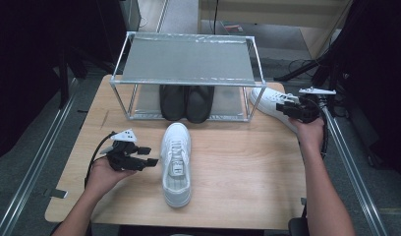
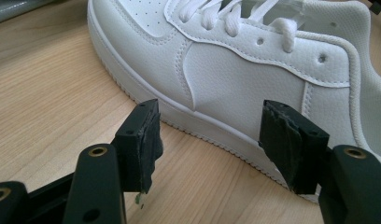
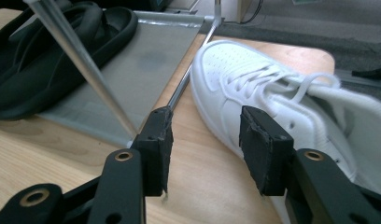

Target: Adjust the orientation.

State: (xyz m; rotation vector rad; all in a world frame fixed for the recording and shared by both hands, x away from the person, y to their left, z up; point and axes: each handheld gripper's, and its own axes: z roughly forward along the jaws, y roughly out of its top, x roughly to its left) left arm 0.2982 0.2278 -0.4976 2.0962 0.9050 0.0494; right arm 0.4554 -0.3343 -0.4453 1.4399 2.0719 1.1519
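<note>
One white sneaker point(image 1: 176, 162) lies in the middle of the wooden table point(image 1: 238, 162), toe toward the rack. My left gripper point(image 1: 148, 156) rests just left of it, open; in the left gripper view the sneaker's side point(image 2: 235, 70) lies close beyond the jaws of the left gripper point(image 2: 209, 135), with nothing between them. A second white sneaker point(image 1: 268, 101) lies at the rack's right end. My right gripper point(image 1: 281, 109) hovers at that sneaker's near side, open. In the right gripper view this sneaker point(image 3: 254, 79) lies past the right jaw of the right gripper point(image 3: 205, 135), with bare table showing in the gap.
A metal-framed shoe rack point(image 1: 186, 61) with grey mesh shelves stands at the back of the table. A pair of black shoes point(image 1: 186, 102) sits on its lower shelf, seen again in the right gripper view point(image 3: 62, 42). A rack post point(image 3: 81, 60) slants close before the right gripper.
</note>
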